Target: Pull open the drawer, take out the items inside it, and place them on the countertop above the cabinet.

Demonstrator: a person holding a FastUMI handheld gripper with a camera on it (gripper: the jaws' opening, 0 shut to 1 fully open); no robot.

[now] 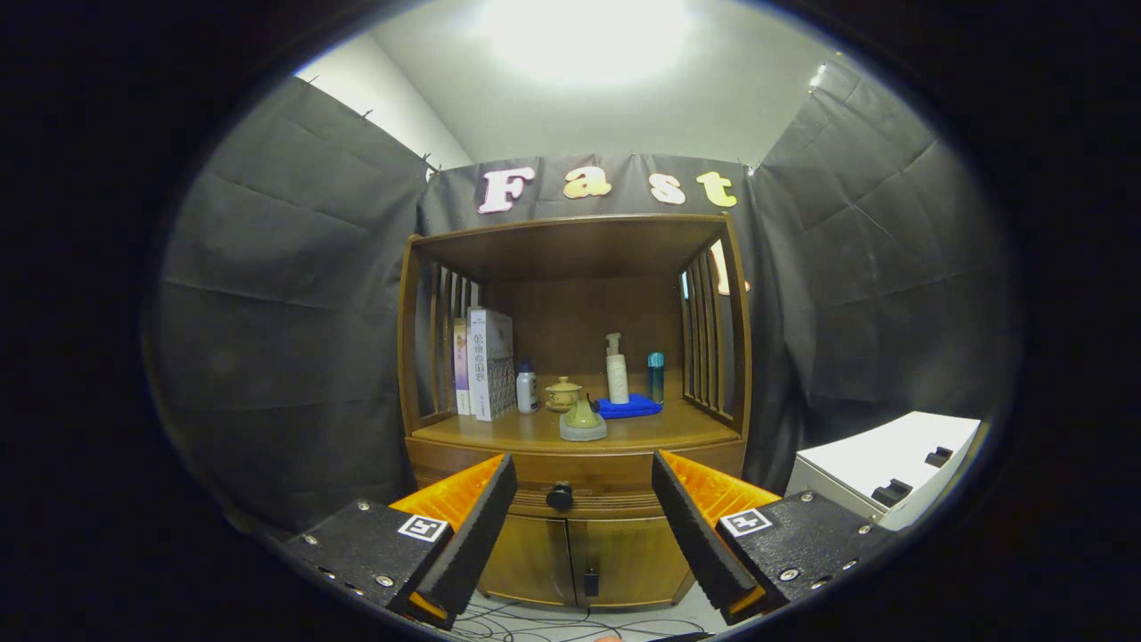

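A wooden cabinet (575,357) stands straight ahead against the black cloth wall. Its drawer (615,484) is closed, with a dark round knob (559,496) at its middle. The knob lies beyond my fingers, seen in the gap between them. My gripper (584,486) is open, its fingers wide apart and holding nothing. The countertop (677,434) above the drawer carries books (486,363), a small white bottle (527,389), a lidded tea cup (563,393), a green-grey lidded dish (582,422), a white pump bottle (617,370), a blue-capped bottle (656,375) and a blue cloth (629,407). The drawer's contents are hidden.
Below the drawer are two closed cabinet doors (579,557) with a small dark latch. A white box-like unit (891,468) stands to the right of the cabinet. Cables lie on the floor (553,624) in front. Slatted sides and a top shelf enclose the countertop.
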